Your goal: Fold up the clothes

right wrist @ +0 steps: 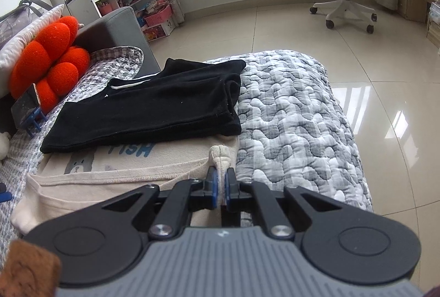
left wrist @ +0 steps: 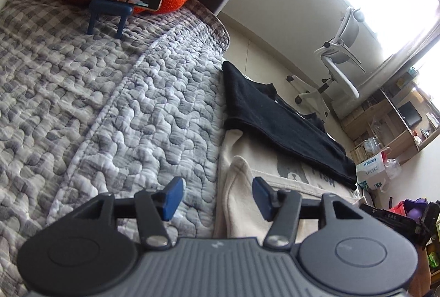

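Two claws, two different states. Left claw [left wrist: 217, 193] standing apart, blue pads clear of fabric, nothing between them but air above the edge of the cream knit garment with grey-and-blue print [left wrist: 264, 167]. Right claw [right wrist: 220, 188] pinched tight on a bunched corner of the same cream garment [right wrist: 115, 170], cloth tuft poking up just past the pads.

Risks from here:
- Only one corner held. Any lift or pull by the right alone likely drags the cream piece sideways, skewing the fold line.
- Folded black cotton garment with white drawstring [right wrist: 154, 107] lying on top of the cream one's far half, print partly covered. Pulling the cream piece probably shifts or topples that black stack; worse, slides it toward the bed edge and the glossy tiled floor [right wrist: 302, 30].
- Thick pinch at the right: bunched layers may slip out if tugged hard.
- Left pads open near the hem but not on it; closing without moving in likely grabs the grey-white quilted bedspread [left wrist: 110, 93] instead.

Position: cream garment flat on the bedspread, directly ahead of and under both claws, near hem just beside the left pads, right corner inside the right pads. Black piece further out, touching the cream one, well clear of both claws.
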`<state>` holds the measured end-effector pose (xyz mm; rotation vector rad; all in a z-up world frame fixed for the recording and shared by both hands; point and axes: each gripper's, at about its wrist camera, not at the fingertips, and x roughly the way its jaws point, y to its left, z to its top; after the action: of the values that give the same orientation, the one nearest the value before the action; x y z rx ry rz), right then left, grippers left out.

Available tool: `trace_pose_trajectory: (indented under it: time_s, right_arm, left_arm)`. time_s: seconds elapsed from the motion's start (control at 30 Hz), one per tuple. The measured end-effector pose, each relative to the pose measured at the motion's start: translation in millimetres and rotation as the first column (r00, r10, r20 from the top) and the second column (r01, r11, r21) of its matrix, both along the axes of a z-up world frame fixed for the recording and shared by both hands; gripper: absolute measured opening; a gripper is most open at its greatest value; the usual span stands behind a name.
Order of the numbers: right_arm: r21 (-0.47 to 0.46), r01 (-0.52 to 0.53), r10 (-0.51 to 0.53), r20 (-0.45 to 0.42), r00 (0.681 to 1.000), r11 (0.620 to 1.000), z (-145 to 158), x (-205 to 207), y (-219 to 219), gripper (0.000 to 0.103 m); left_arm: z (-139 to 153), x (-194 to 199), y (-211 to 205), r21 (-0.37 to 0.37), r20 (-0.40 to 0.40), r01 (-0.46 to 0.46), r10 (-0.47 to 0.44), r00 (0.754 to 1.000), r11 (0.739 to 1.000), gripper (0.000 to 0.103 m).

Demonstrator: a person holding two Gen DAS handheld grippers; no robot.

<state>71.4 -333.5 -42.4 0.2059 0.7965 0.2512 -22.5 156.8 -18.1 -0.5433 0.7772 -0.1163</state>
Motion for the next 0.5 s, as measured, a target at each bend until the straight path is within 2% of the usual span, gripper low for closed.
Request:
trace_pose_trajectory:
  time_s: [0.17, 0.3, 0.33, 0.43, 0.5]
  right_arm:
    - [0.014, -0.013, 0.013, 0.004, 1.0, 1.0, 2, 1, 0, 0.006]
    - [0.009, -0.047, 0.047, 0.0, 0.999, 0.999, 2, 2, 2, 0.012]
    - [-0.004, -0.056, 0.056, 0.0, 0.998, 0.998, 2, 2, 2, 0.016]
    - [-0.062, -0.082, 0.083, 0.016, 0.996, 0.995, 3, -1, 4, 0.016]
    - [-0.131, -0.095, 0.106, 0.075, 0.992, 0.987, 9, -6, 5, 0.017]
  left_arm:
    - [-3, 14, -24, 0.052, 0.019, 0.102, -0.103, 0.995, 0.993, 0.064]
    - [-7, 28, -47, 0.178, 0.016, 0.16, -0.166, 0.986, 0.971, 0.064]
    - [-8, 32, -51, 0.201, 0.015, 0.174, -0.181, 0.983, 0.964, 0.064]
    - [-8, 37, -61, 0.269, 0.024, 0.21, -0.225, 0.974, 0.94, 0.064]
    - [-8, 39, -67, 0.308, 0.029, 0.236, -0.257, 0.966, 0.922, 0.064]
